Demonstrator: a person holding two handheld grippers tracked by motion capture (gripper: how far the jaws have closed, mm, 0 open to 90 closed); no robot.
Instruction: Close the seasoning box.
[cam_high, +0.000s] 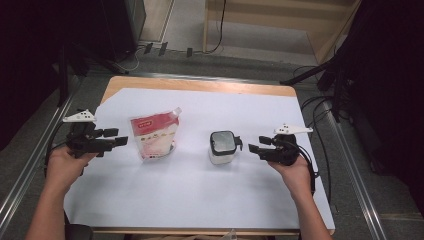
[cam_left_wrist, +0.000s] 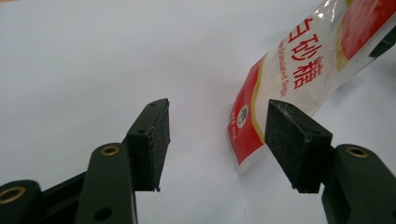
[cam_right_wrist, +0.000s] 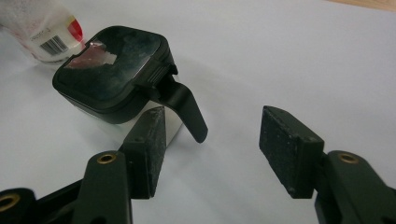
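A red and white sugar pouch (cam_high: 153, 136) stands on the white sheet (cam_high: 200, 190) left of centre. The same pouch (cam_left_wrist: 299, 74) reaches in from the upper right of the left gripper view. My left gripper (cam_high: 116, 137) is held just left of it, open, with nothing between its pads. A small white container with a black flip lid (cam_high: 223, 146) stands right of centre, its latch tab hanging loose. In the right gripper view the container (cam_right_wrist: 116, 79) lies close ahead at the left. My right gripper (cam_high: 256, 145) stays just right of it, open and holding nothing.
The sheet covers a wooden table (cam_high: 200, 84). Metal rails (cam_high: 30, 160) run along both sides of the table. Cables (cam_high: 320, 107) and dark stands crowd the floor at the back and right. Bare sheet lies in front of both objects.
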